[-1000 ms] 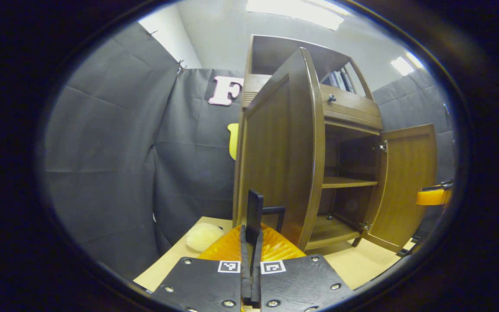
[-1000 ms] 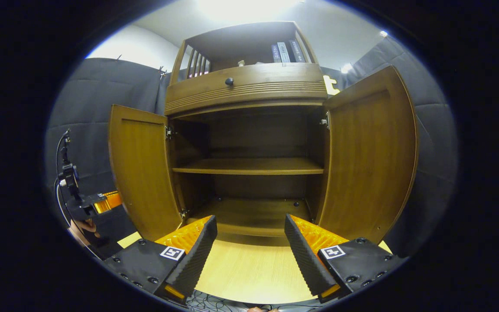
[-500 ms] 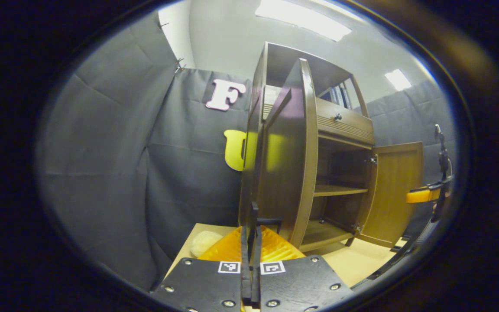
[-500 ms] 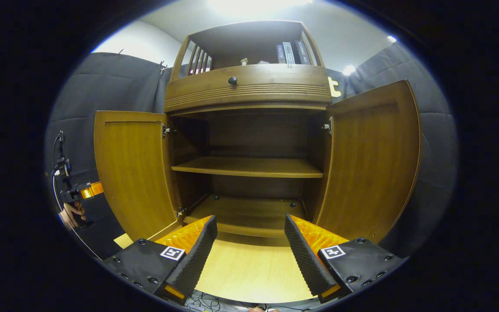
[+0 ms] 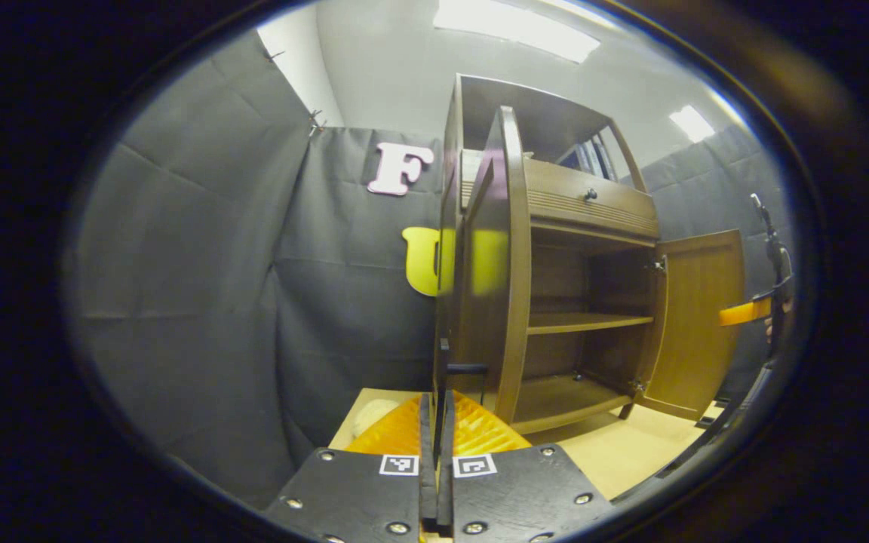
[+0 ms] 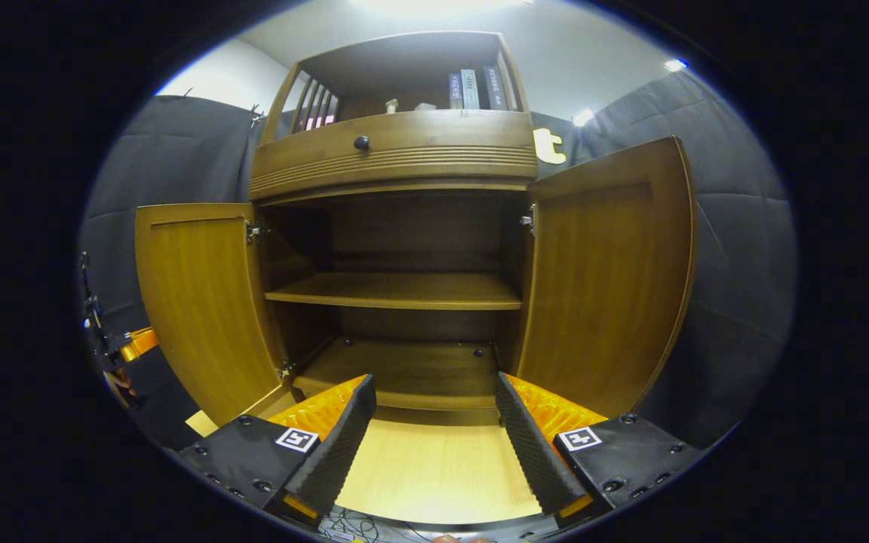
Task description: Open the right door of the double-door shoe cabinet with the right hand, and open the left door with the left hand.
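Both doors of the cabinet [image 6: 397,162] stand open on the table [image 6: 434,471]; my right claw [image 6: 434,422] hangs before the lower shelves with fingers [image 6: 340,445] wide apart, gripping nothing; the left door [image 6: 201,302] and right door [image 6: 604,271] swing outward on either side of it. In the left gripper view, my left claw [image 5: 438,422] has its fingers pressed together on the dark handle [image 5: 465,371] at the left door's [image 5: 491,279] edge; the right door [image 5: 698,317] gapes beyond, with my right claw [image 5: 744,311] at the far edge; a pale round thing [image 5: 370,411] lies on the table [image 5: 631,452] beside the cabinet [image 5: 555,204].
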The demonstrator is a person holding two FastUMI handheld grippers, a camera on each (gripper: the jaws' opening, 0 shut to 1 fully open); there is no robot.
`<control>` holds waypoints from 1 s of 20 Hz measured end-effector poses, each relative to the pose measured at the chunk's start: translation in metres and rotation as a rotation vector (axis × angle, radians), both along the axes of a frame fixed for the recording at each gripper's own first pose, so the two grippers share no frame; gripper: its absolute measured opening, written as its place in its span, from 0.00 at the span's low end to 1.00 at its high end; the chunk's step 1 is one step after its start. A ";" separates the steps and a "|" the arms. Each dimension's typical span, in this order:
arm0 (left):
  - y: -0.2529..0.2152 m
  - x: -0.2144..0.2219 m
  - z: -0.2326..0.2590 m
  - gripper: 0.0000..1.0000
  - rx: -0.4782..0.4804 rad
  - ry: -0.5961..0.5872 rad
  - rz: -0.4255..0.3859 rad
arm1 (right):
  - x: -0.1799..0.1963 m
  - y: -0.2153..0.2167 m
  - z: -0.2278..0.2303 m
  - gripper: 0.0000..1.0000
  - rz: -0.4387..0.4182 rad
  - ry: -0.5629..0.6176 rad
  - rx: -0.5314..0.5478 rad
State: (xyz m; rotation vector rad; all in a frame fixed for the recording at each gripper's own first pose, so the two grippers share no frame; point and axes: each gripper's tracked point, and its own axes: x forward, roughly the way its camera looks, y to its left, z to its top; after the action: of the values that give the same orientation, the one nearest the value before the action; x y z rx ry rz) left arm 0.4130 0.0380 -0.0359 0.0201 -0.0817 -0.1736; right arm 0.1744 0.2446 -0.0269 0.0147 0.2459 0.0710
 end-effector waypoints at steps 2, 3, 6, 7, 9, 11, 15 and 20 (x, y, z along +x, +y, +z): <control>0.007 -0.006 0.006 0.03 0.027 -0.009 0.041 | 0.005 -0.006 -0.006 0.96 0.012 0.007 0.019; 0.008 -0.006 0.008 0.03 0.034 -0.010 0.063 | 0.010 -0.007 -0.012 0.96 0.025 0.018 0.032; 0.009 -0.013 0.020 0.03 0.017 -0.022 0.112 | 0.016 -0.008 -0.025 0.96 0.068 0.055 0.049; 0.005 -0.015 0.026 0.17 0.009 -0.032 0.125 | 0.016 -0.007 -0.022 0.95 0.092 0.046 0.058; -0.006 -0.021 0.036 0.43 -0.001 -0.053 0.155 | 0.013 -0.006 -0.017 0.93 0.142 0.022 0.050; -0.012 -0.023 0.044 0.70 -0.017 -0.071 0.200 | 0.007 -0.003 -0.014 0.93 0.201 0.005 0.034; -0.034 -0.027 0.043 0.98 -0.086 -0.060 0.250 | -0.003 -0.010 -0.012 0.93 0.259 -0.011 0.028; -0.071 -0.022 0.038 0.98 -0.114 -0.030 0.220 | -0.003 -0.034 -0.007 0.93 0.230 -0.035 0.067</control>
State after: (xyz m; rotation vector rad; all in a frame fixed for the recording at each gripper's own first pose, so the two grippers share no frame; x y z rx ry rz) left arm 0.3909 -0.0328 0.0017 -0.0822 -0.1184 0.0510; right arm 0.1711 0.2102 -0.0339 0.0513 0.2090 0.3084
